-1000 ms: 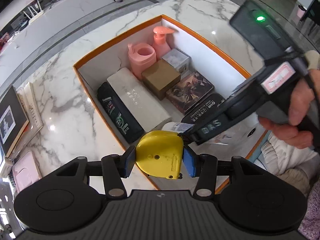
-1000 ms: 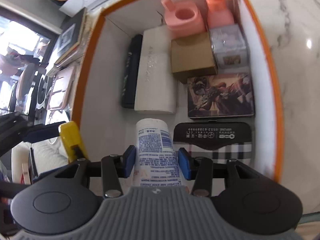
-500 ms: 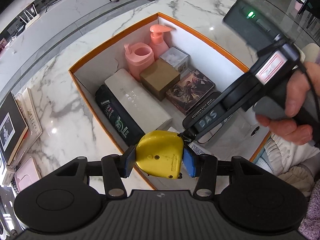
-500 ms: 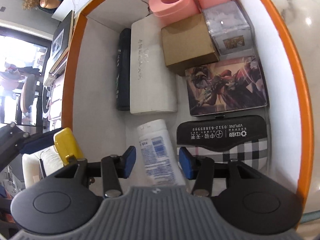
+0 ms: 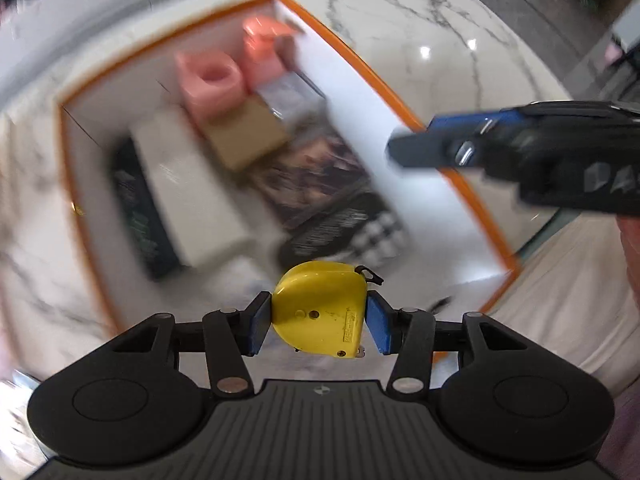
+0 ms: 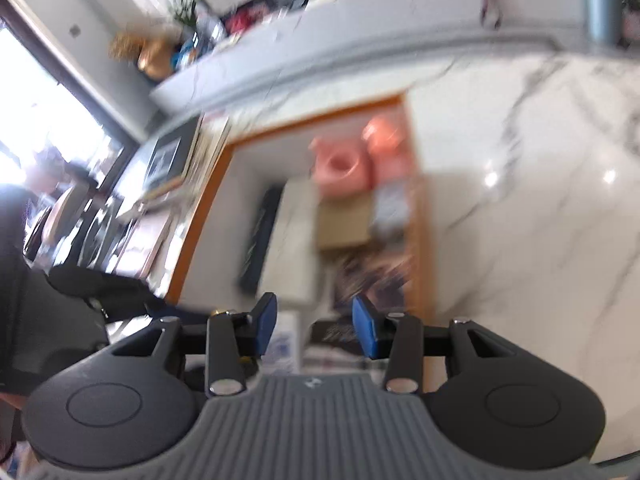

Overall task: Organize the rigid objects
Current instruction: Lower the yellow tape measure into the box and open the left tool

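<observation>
Across room: grey ledge, window at left; white marble tabletop; orange-rimmed box packed with items; left gripper clamped on yellow tape measure above box's near end; right gripper closing, nothing between fingers

White marble counter, bright window, grey ledge, potted plant

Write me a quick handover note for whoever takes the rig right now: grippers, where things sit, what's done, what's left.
Left gripper: shut on the yellow tape measure, above the near end of the orange-rimmed box.
Right gripper: empty, jaws closing, nothing between them.
Done: white bottle lies in the box beside the plaid case; pink cup, brown carton and the rest are packed.
Left: place the tape measure in the box.
</observation>
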A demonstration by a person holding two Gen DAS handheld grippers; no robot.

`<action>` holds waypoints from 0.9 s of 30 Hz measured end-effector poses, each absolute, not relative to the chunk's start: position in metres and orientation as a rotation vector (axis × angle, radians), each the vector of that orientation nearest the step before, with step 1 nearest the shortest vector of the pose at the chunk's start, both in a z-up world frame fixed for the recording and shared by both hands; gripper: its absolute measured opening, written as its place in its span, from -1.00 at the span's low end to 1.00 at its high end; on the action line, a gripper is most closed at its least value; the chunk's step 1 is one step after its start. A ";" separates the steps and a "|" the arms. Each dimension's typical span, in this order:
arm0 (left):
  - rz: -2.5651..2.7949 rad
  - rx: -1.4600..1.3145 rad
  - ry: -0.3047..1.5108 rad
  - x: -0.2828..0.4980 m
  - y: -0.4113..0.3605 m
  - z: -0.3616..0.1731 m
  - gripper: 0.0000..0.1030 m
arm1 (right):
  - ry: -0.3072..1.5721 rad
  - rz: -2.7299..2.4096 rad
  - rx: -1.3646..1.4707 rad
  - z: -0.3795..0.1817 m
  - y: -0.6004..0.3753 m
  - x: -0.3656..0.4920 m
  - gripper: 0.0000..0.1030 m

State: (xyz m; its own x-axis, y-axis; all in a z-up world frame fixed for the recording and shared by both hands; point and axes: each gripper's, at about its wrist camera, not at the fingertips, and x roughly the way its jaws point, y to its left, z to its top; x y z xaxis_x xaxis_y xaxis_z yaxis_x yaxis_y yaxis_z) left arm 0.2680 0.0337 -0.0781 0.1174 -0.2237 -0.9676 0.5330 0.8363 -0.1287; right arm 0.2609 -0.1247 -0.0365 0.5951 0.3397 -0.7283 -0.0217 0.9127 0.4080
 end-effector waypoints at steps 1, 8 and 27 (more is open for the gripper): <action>-0.556 0.237 1.377 0.269 0.030 -0.084 0.11 | 0.897 0.193 0.385 -0.033 -0.132 0.258 -0.14; -0.354 -0.079 1.574 0.283 0.027 -0.127 0.12 | 0.851 0.134 0.429 -0.024 -0.171 0.239 -0.14; -0.243 -0.038 1.458 0.240 0.032 -0.077 0.17 | 0.878 0.149 0.438 -0.024 -0.183 0.210 -0.09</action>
State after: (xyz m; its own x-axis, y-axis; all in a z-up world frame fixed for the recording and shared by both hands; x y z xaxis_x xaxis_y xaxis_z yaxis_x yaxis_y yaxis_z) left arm 0.2405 0.0319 -0.0767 0.0923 -0.1866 -0.9781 0.1404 0.9749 -0.1727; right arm 0.2098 -0.1828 -0.0239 0.6348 0.3028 -0.7108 0.0515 0.9014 0.4299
